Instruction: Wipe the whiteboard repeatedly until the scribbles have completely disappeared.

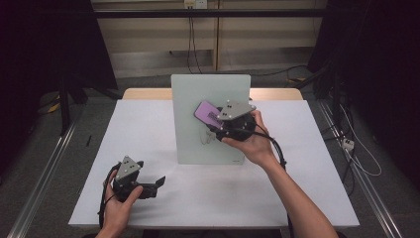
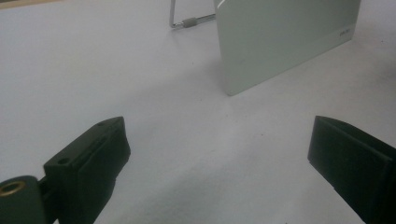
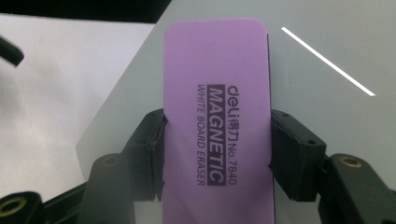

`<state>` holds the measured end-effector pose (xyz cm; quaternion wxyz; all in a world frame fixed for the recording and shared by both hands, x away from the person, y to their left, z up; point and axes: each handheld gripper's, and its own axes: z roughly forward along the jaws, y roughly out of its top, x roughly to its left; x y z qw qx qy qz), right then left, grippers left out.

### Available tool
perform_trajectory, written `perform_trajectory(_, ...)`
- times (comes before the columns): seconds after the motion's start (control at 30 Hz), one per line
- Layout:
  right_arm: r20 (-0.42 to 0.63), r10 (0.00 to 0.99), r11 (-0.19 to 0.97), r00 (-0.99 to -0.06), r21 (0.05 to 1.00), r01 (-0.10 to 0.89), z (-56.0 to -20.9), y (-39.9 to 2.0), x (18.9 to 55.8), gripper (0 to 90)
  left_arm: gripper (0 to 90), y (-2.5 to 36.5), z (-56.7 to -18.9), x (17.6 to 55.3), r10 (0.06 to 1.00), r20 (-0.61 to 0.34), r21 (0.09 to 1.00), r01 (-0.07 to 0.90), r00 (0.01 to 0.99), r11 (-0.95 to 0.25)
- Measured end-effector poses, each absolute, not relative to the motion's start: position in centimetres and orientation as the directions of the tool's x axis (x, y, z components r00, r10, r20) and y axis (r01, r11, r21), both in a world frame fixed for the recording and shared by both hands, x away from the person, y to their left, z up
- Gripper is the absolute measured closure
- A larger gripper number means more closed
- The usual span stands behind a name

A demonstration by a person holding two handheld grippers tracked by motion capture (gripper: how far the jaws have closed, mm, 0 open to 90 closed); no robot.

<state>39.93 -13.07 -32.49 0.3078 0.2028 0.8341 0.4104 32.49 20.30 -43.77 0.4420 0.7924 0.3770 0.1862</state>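
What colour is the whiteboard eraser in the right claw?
Purple eraser with dark lettering, clearest in the right gripper view.

table (image 1: 148, 148): white top, wooden far edge | floor (image 1: 39, 163): grey | back wall (image 1: 148, 34): beige panels, cables | surroundings dark

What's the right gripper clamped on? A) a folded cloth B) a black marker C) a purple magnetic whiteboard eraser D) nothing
C: in the right gripper view the right gripper has its two black fingers pressed against both long edges of the purple eraser, printed "MAGNETIC WHITE BOARD ERASER", in front of the pale board.
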Motion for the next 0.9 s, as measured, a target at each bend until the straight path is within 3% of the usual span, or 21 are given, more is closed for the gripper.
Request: perform_trajectory(0.9,-0.289,0.486,0.666,-0.825,0.734,0.135,-40.1,-10.6,38.0,41.6,5.1,20.3,-43.8,32.5,0.763,-0.043,0.840,0.437,0.645,-0.322)
